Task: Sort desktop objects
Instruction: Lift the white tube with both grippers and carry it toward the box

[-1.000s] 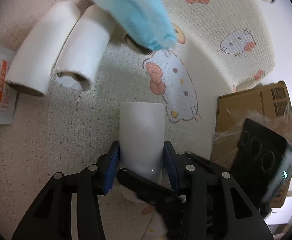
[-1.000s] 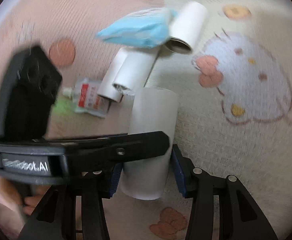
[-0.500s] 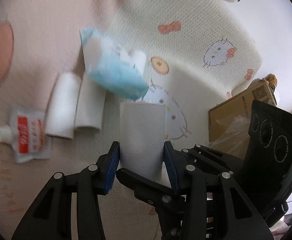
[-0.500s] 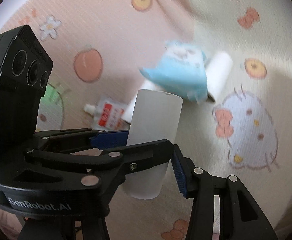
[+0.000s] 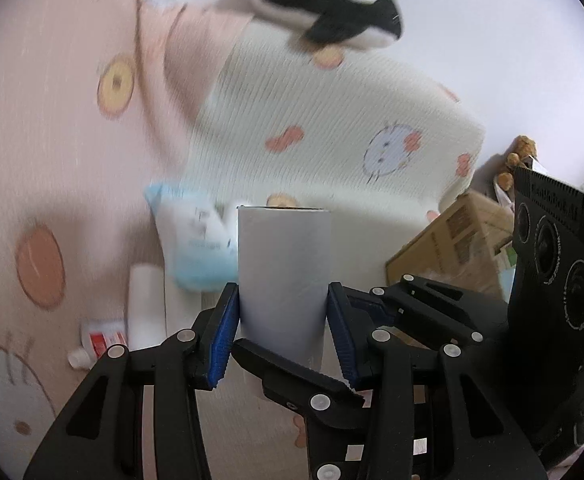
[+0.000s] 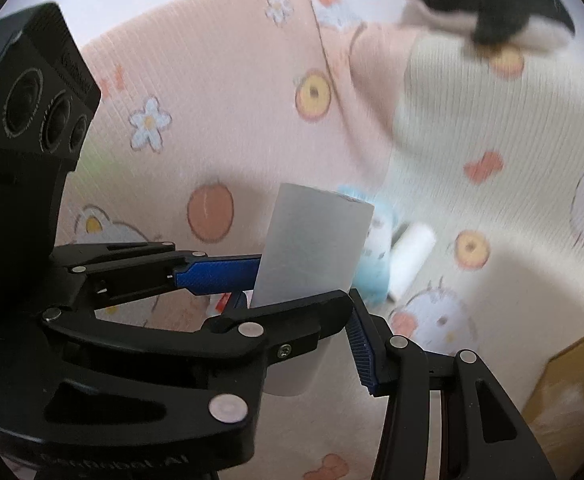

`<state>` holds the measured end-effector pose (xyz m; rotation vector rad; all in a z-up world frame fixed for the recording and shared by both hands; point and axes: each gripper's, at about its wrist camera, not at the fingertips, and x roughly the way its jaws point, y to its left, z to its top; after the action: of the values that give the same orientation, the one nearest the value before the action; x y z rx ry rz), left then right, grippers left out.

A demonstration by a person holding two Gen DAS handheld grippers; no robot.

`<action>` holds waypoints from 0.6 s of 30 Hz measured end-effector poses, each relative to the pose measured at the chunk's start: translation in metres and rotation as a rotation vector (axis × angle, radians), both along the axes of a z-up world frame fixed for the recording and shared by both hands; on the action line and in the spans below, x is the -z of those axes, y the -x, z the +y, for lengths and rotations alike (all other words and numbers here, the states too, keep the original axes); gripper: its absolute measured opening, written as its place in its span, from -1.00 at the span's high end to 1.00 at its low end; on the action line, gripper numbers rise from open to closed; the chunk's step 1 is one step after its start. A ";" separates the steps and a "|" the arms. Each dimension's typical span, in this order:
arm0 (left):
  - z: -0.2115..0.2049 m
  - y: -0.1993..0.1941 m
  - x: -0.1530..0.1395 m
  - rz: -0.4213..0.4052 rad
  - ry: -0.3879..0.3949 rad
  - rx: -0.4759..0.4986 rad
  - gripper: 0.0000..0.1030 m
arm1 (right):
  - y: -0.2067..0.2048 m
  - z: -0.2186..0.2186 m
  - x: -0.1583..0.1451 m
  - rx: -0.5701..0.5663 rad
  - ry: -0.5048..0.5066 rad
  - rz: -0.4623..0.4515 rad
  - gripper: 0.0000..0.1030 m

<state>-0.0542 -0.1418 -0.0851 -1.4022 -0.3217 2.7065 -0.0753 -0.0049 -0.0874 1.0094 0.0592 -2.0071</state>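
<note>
— What do we have in the left wrist view?

— We see our left gripper [image 5: 282, 322] clamped on a white paper roll [image 5: 283, 276], its blue pads [image 5: 224, 336] pressed to both sides of the tube, which stands upright between them, lifted above the patterned blanket [image 5: 331, 120]. Our right gripper [image 5: 375, 320] reaches in from the right, one finger crossing in front of the roll's lower end. On the blanket to the left lie a light blue tissue pack [image 5: 196, 240], another white roll [image 5: 144, 304] just near of it, and a small red-and-white sachet [image 5: 100, 344] at that roll's near end. A plush orca [image 5: 331, 4] sits at the far edge; a cardboard box [image 5: 455, 240] stands to the right.

— And the right wrist view?

— Here the paper roll [image 6: 311, 248] tilts a little to the right. The left gripper [image 6: 248, 280] comes in from the left, one blue pad flat against the tube. Our right gripper [image 6: 311, 320] sits around the roll's lower part — one finger crosses its front and the blue pad [image 6: 361, 344] on the right stands off the tube, so we read it as apart, not gripping. Behind the roll we see the tissue pack [image 6: 375, 248], a white roll [image 6: 411, 260] to its right, and the orca [image 6: 487, 4] far right.
</note>
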 end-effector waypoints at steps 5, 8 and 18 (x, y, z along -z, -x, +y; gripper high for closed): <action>0.008 0.003 -0.025 0.041 0.014 0.015 0.07 | 0.003 0.010 -0.026 0.018 0.031 0.042 0.11; 0.013 0.003 -0.038 0.067 0.038 0.026 0.07 | 0.003 0.015 -0.037 0.021 0.040 0.075 0.11; 0.049 0.010 -0.077 0.151 0.087 0.088 0.07 | 0.004 0.048 -0.079 0.077 0.063 0.169 0.11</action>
<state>-0.0642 -0.0925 -0.0081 -1.1910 -0.1299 2.7639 -0.0797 0.0431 -0.0088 0.8115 0.0484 -2.1478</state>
